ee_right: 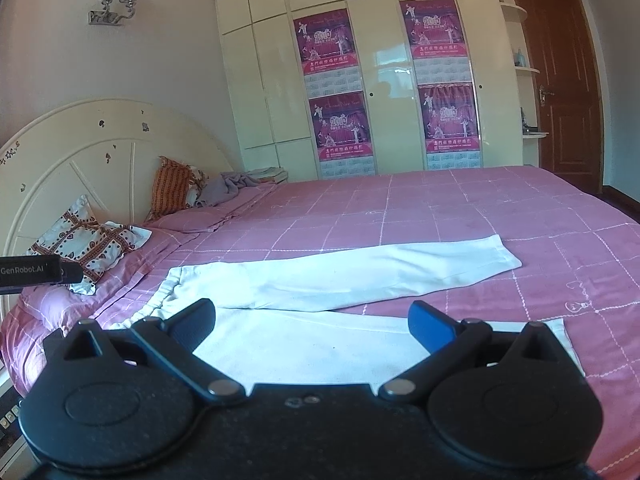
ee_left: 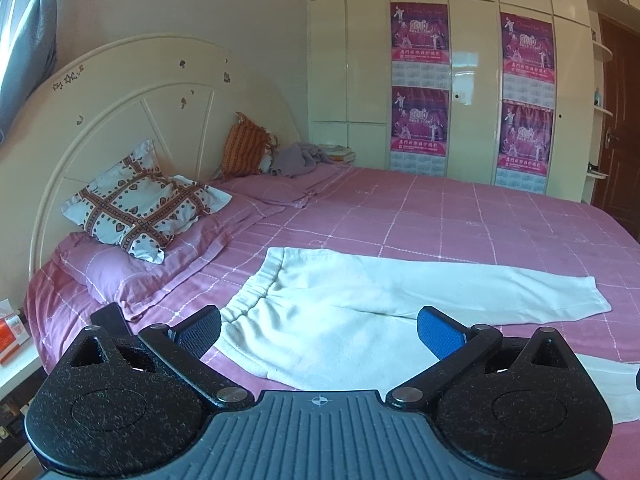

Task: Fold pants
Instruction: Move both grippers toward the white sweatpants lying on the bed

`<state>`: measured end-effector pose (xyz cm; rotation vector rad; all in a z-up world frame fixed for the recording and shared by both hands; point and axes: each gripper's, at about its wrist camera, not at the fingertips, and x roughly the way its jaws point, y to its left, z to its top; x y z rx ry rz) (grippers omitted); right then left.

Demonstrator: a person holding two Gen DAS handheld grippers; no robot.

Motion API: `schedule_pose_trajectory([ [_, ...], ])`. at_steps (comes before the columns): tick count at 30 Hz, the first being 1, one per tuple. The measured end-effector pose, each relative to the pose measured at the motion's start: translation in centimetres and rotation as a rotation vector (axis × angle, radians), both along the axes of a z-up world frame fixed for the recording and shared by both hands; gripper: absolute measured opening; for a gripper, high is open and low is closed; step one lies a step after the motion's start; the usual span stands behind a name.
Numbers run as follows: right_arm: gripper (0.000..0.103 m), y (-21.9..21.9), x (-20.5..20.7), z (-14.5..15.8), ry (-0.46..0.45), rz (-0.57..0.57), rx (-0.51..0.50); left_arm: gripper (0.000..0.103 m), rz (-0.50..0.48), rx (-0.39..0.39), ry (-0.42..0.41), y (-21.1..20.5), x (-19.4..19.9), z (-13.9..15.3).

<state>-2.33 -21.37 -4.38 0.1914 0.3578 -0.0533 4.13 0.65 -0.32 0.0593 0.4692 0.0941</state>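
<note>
- I see the white pants [ee_left: 340, 300] lying flat on the pink bed [ee_left: 460, 216], legs apart.
- My left gripper [ee_left: 319, 330] and right gripper [ee_right: 312, 322] hover above them, fingers spread, empty.
- A patterned pillow [ee_left: 140, 204] lies near the waistband; nothing blocks the pants.

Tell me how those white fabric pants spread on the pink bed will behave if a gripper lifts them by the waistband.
The white fabric pants lie limp and flat, so they will probably droop. The elastic waistband looks bunched, likely giving easy grip. The long legs will probably drag across the pink checked bedsheet.
</note>
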Motion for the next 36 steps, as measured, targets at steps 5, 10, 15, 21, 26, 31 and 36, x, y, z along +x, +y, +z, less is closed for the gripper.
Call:
schedule_pose_trajectory([
  [5,0.103,-1.2,0.3,-0.6,-0.023,-0.019,0.005,0.103,0.010,0.062,0.023,-1.3,0.3,0.0],
  [10,0.103,-2.2,0.8,-1.6,0.009,-0.036,-0.008,0.103,0.011,0.019,0.021,-2.0,0.7,0.2],
  [15,0.103,-2.5,0.9,-1.9,0.039,-0.040,-0.029,0.103,0.024,-0.002,0.019,-1.8,1.1,0.3],
  [21,0.103,-2.2,0.6,-1.4,0.044,-0.043,-0.046,0.103,0.034,-0.029,0.003,-0.8,2.0,0.3],
  [26,0.103,-1.6,0.9,-1.4,0.021,-0.048,-0.055,0.103,0.031,-0.048,0.012,0.4,3.6,0.0],
  [31,0.103,-0.1,2.1,-1.2,0.001,-0.028,-0.058,0.103,0.026,-0.033,0.021,1.0,5.5,-0.3],
  [36,0.103,1.9,4.0,-0.6,-0.010,0.027,-0.123,0.103,0.019,-0.020,0.037,1.3,7.9,-0.8],
])
